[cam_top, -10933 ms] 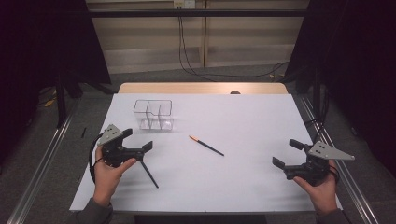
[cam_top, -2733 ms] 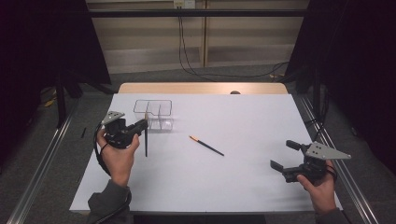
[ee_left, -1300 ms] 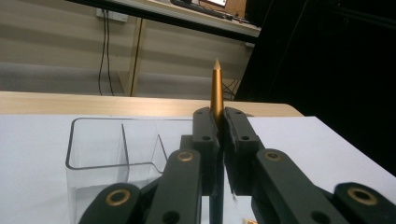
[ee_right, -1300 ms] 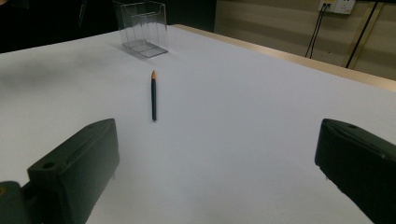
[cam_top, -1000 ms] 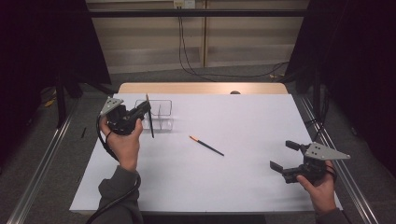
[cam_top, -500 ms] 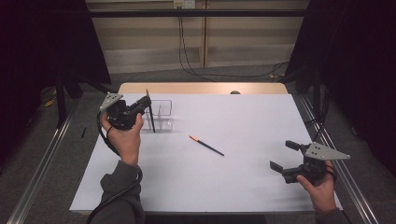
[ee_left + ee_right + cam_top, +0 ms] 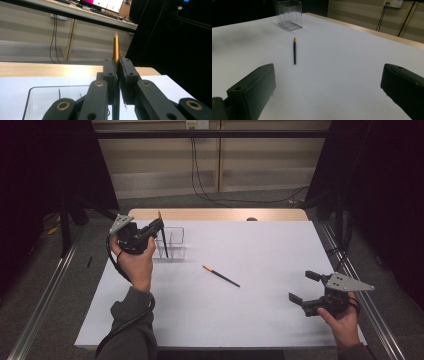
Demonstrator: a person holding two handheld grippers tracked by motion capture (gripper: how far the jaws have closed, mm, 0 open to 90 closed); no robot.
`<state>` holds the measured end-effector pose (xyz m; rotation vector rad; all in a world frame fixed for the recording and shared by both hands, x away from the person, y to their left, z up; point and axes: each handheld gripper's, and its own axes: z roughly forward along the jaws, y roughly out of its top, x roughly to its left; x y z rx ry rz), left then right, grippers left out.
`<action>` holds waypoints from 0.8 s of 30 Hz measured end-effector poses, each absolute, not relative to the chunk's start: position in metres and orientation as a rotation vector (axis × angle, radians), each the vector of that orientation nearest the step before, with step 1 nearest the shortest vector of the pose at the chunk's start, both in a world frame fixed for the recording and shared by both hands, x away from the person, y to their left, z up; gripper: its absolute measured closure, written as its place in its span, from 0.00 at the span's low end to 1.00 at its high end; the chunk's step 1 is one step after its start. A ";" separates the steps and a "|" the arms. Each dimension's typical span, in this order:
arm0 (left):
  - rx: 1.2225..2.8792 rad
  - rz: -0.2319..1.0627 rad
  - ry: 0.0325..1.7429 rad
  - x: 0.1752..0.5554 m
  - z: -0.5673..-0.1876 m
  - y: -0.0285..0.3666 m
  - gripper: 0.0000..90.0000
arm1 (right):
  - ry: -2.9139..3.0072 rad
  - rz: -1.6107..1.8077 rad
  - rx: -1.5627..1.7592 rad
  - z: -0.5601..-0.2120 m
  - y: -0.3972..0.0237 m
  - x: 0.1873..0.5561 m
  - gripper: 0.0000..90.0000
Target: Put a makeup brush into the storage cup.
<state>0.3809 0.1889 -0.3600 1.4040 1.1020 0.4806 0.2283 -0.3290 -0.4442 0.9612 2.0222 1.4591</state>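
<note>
Two grippers over white table (image 7: 260, 320). Left gripper (image 7: 159, 224) clamped on dark pencil (image 7: 163, 241), held near upright, sharpened golden tip (image 7: 115, 46) poking up past the pads, shaft hanging down below them. Clear organizer box (image 7: 172, 242) directly under and just behind that pencil's lower end; whether touching, cannot tell. In left gripper view, box rim (image 7: 37, 88) low, left of the pressed-together fingers (image 7: 110, 75). Right gripper (image 7: 304, 287) held low near table's right front corner, fingers (image 7: 252, 87) spread wide, nothing between. Second pencil (image 7: 294, 51) flat on table ahead of right gripper, well apart, tip pointing away toward the box (image 7: 288, 15).
</note>
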 end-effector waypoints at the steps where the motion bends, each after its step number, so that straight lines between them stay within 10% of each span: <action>1: 1.413 0.484 1.098 0.382 -0.360 0.189 0.94 | 2.023 1.458 0.961 -0.444 -0.329 0.228 0.00; 24: 1.398 0.480 1.077 0.396 -0.352 0.180 0.94 | 2.026 1.456 0.955 -0.445 -0.329 0.229 0.00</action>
